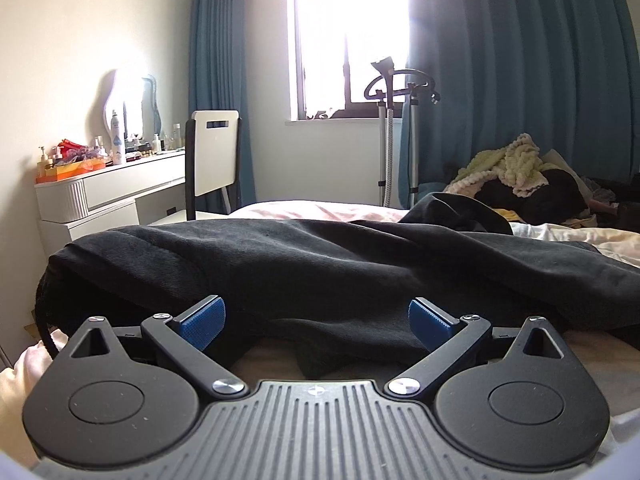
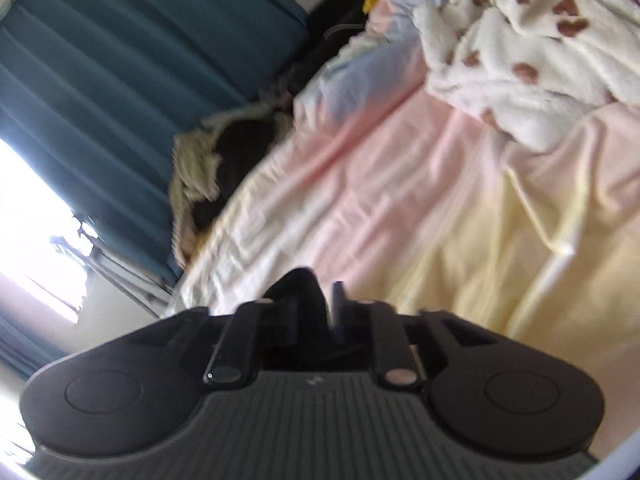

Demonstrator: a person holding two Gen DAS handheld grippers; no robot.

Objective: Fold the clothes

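A black garment lies rumpled across the bed in the left wrist view. My left gripper is open, its blue pads apart, low at the garment's near edge with cloth between them. My right gripper is shut on a bunch of black cloth and is held above the pink and yellow bedsheet. The right view is tilted and blurred.
A pile of clothes with a cream knit sits at the bed's far right, also in the right wrist view. A white fleece with brown hearts lies on the bed. A dressing table, chair, garment steamer and blue curtains stand beyond.
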